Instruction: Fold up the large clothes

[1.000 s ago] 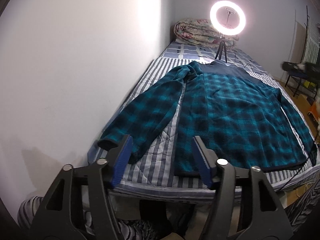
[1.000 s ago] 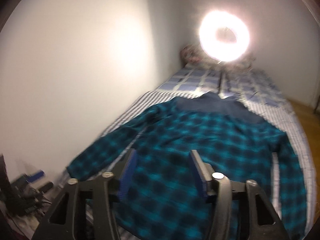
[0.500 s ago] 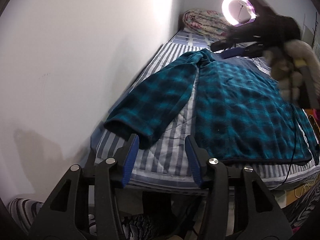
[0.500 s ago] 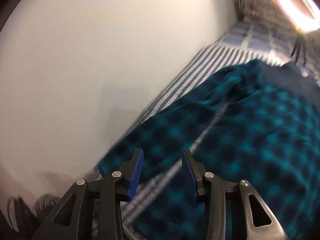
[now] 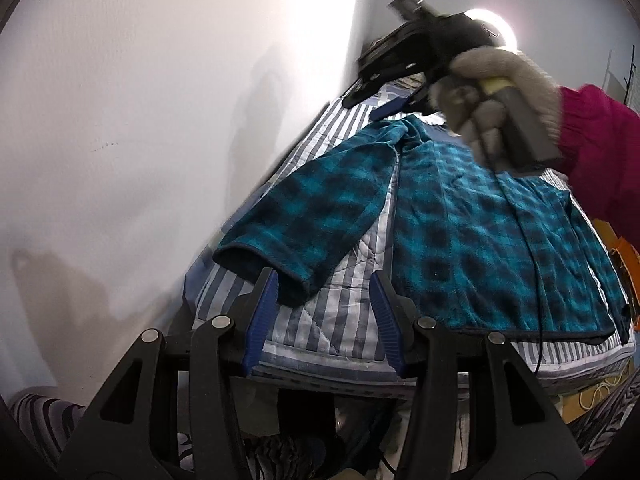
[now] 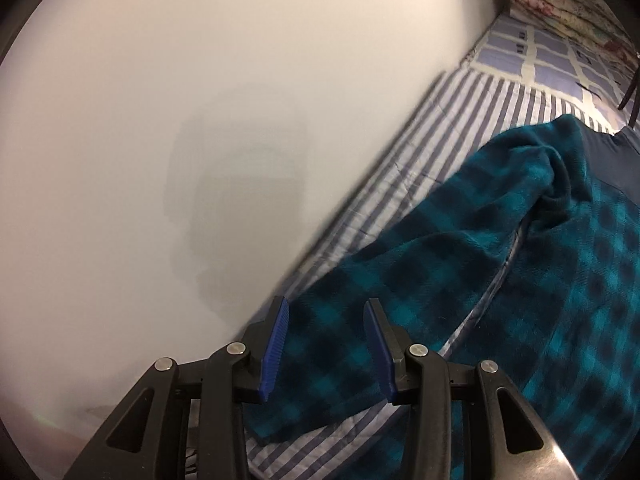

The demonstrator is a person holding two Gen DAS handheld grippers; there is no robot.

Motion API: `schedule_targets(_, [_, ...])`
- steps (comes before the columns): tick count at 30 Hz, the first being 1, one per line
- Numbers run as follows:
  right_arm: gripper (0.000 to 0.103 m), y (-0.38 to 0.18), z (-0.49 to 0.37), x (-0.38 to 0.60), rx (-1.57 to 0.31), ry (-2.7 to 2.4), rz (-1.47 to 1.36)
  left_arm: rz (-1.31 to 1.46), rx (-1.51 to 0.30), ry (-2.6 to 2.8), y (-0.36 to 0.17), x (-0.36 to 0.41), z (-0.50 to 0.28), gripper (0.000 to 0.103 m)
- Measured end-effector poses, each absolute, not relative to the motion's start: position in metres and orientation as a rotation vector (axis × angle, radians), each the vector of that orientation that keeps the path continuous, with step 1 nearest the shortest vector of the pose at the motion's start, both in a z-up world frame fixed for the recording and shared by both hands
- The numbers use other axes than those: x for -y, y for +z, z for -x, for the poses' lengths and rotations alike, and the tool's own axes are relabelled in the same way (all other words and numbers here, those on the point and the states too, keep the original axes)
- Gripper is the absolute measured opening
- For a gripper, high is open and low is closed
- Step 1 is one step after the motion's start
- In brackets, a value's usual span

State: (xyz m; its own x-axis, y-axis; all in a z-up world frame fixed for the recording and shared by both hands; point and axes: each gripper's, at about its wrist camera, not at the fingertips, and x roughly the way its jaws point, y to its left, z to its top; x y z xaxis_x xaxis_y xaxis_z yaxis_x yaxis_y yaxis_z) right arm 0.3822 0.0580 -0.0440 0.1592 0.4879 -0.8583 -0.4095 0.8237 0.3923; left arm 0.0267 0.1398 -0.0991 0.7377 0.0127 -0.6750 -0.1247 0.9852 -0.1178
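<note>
A teal and black plaid fleece jacket (image 5: 480,232) lies spread flat on the striped bed (image 5: 332,320); its left sleeve (image 5: 316,216) runs along the wall side, the cuff (image 5: 260,272) nearest me. My left gripper (image 5: 324,288) is open and empty, low at the bed's near edge just short of the cuff. My right gripper (image 6: 326,312) is open and empty, hovering over the same sleeve (image 6: 420,272) partway along. In the left wrist view the right gripper (image 5: 384,80) shows from behind, held by a gloved hand (image 5: 496,100) above the jacket's shoulder.
A white wall (image 5: 160,120) runs close along the bed's left side. A folded floral quilt (image 6: 560,4) lies at the far end of the bed. A ring light (image 5: 490,26) glows behind the hand. A black cable (image 5: 536,272) trails across the jacket.
The right gripper swung left and down, from over the jacket's body to over the left sleeve. The left gripper moved forward and lower toward the sleeve cuff. Both stayed open.
</note>
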Motion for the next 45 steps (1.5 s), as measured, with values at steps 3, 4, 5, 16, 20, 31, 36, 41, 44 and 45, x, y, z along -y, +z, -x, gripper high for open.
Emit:
schedule_targets(3, [0.041,-0.07,-0.403,-0.069,-1.314,0.597,-0.069,0.159,-0.73,0.082,-0.099,-0.141,-0.024,0.049])
schedule_targets(4, [0.041,-0.079,-0.41,-0.072,-1.327,0.584,-0.076,0.163,-0.732,0.084,-0.099,-0.142,-0.024,0.049])
schedule_targets(5, [0.041,-0.086,-0.416,-0.073,-1.341,0.566,-0.084,0.167,-0.733,0.085,-0.1,-0.143,-0.025,0.049])
schedule_targets(16, [0.041,-0.138,-0.463,-0.108,-1.406,0.437,-0.069,0.183,-0.752,0.088,-0.107,-0.146,-0.032,0.049])
schedule_targets(20, [0.039,-0.148,-0.467,-0.121,-1.418,0.412,-0.01,0.182,-0.758,0.089,-0.109,-0.147,-0.033,0.049])
schedule_targets(31, [0.0,-0.149,-0.466,-0.087,-1.361,0.458,-0.099,0.173,-0.771,0.106,-0.111,-0.146,-0.036,0.049])
schedule_targets(36, [0.0,-0.123,-0.457,-0.044,-1.316,0.52,-0.232,0.162,-0.777,0.122,-0.11,-0.146,-0.037,0.049])
schedule_targets(41, [0.0,-0.108,-0.45,0.005,-1.279,0.565,-0.299,0.15,-0.775,0.148,-0.109,-0.147,-0.044,0.055])
schedule_targets(44, [0.0,-0.1,-0.441,0.034,-1.266,0.575,-0.335,0.185,-0.767,0.153,-0.108,-0.153,-0.053,0.086])
schedule_targets(45, [0.0,-0.099,-0.436,0.044,-1.263,0.576,-0.347,0.201,-0.768,0.147,-0.108,-0.155,-0.057,0.086])
